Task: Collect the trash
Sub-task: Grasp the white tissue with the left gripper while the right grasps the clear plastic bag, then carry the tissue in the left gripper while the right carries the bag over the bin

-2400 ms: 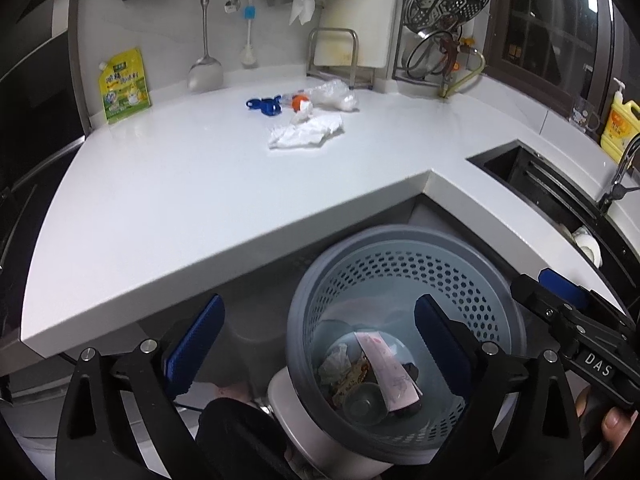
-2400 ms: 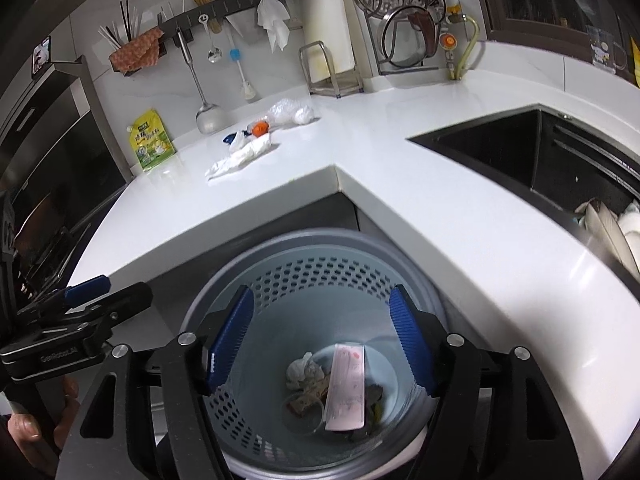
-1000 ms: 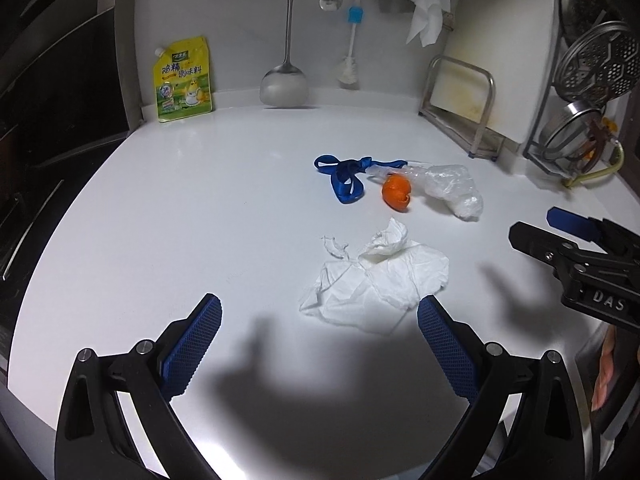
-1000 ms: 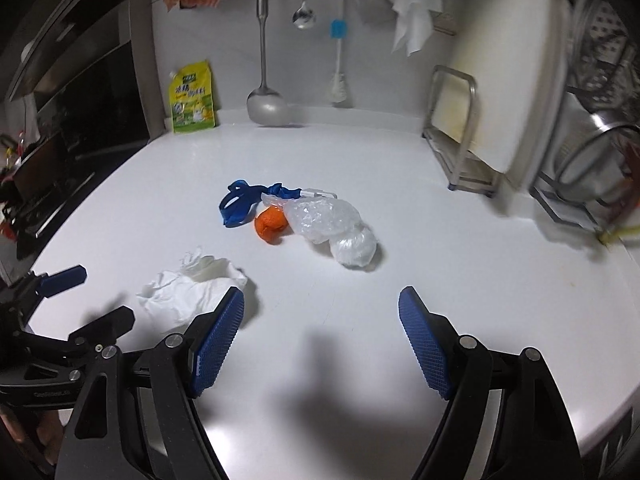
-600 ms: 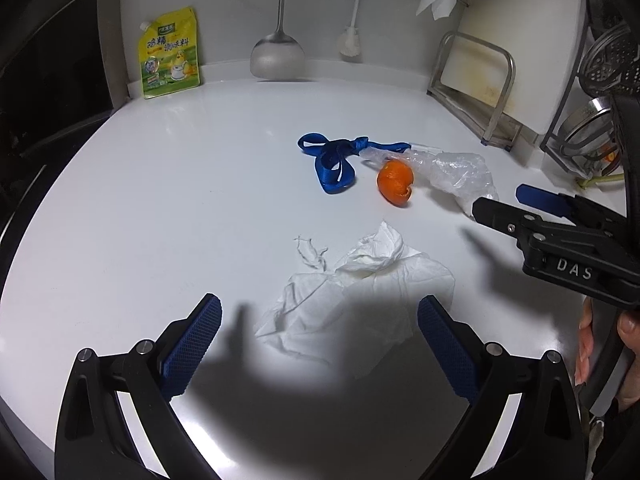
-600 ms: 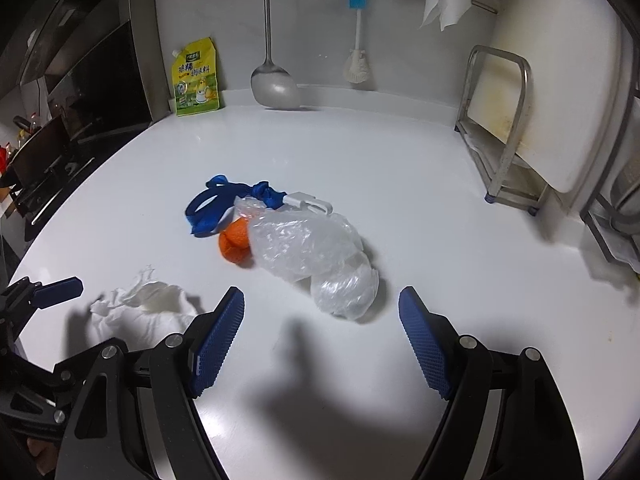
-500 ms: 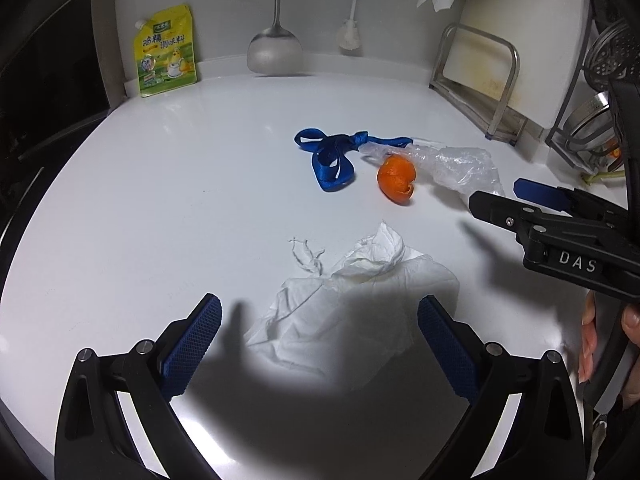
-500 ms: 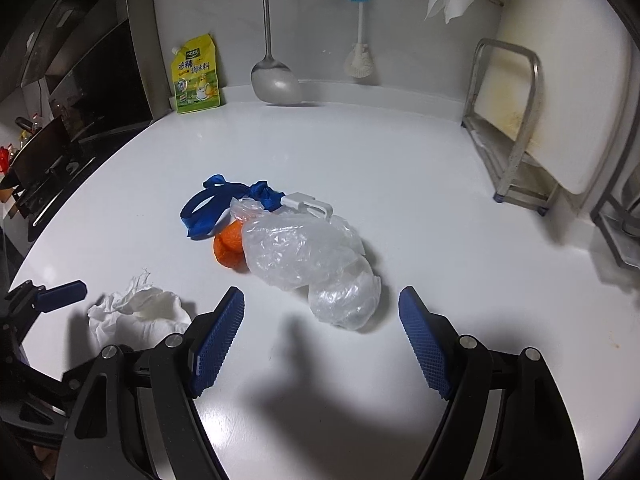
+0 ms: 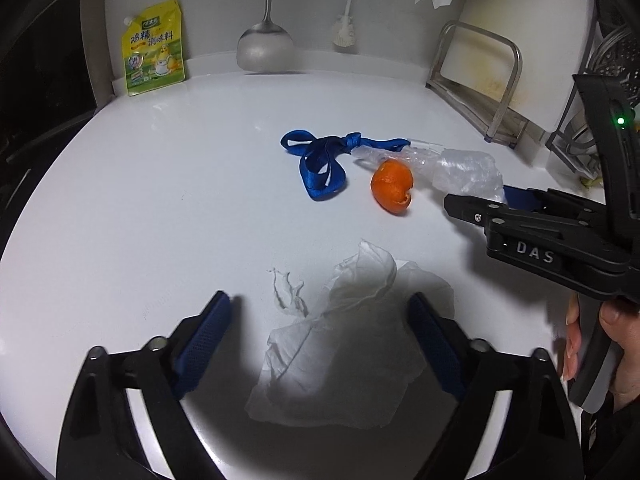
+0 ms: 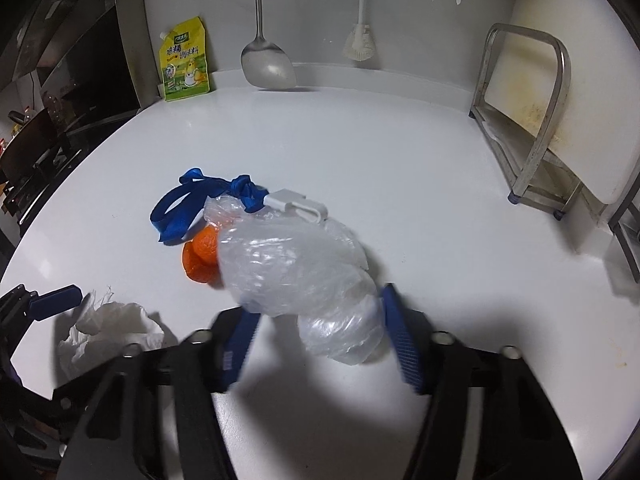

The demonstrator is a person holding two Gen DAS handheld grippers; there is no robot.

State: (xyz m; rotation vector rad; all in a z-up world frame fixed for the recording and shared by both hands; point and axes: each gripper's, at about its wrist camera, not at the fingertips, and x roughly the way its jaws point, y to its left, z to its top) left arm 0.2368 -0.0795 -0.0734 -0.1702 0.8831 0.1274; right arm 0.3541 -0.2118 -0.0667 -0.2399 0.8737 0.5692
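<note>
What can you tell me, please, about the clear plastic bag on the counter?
The plastic bag is clear, thin and crinkled, bunched into a long lump lying on the white counter. Its far end sits by a white clip and a blue strap; an orange peel rests against its side. The right claw straddles its near end, jaws just closing, blurred, so contact is unclear.

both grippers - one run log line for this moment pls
left gripper: closing, astride crumpled tissue | right gripper: closing around clear plastic bag | orange peel, blue strap: untouched
</note>
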